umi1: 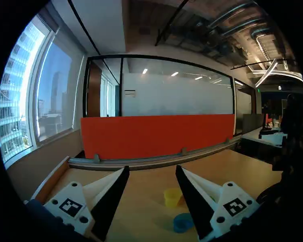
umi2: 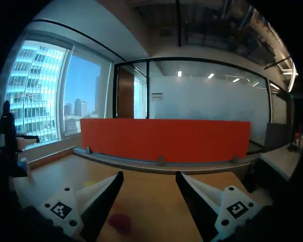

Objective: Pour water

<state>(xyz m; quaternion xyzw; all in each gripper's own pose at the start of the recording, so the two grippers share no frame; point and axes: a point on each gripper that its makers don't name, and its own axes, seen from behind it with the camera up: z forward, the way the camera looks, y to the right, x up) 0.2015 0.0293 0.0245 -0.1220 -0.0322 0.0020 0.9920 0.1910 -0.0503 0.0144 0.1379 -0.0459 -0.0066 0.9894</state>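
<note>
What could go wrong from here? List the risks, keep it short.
1. The yellow cup and blue cup stand close together ahead of the open left tool; grabbing one could knock the other.
2. The pink cup sits low and blurred below the open right tool; a grab could miss or tip it.
3. Which cup holds water is unclear, so any knock may spill.

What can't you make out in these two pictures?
- Left gripper view: whether the yellow cup or the blue cup holds water; both are too small, seen low between the fingers of the left tool.
- Right gripper view: the pink thing below the right tool; blurred and dim.
- Right gripper view: the dark shape at the left edge; cut off, shadowed.
</note>
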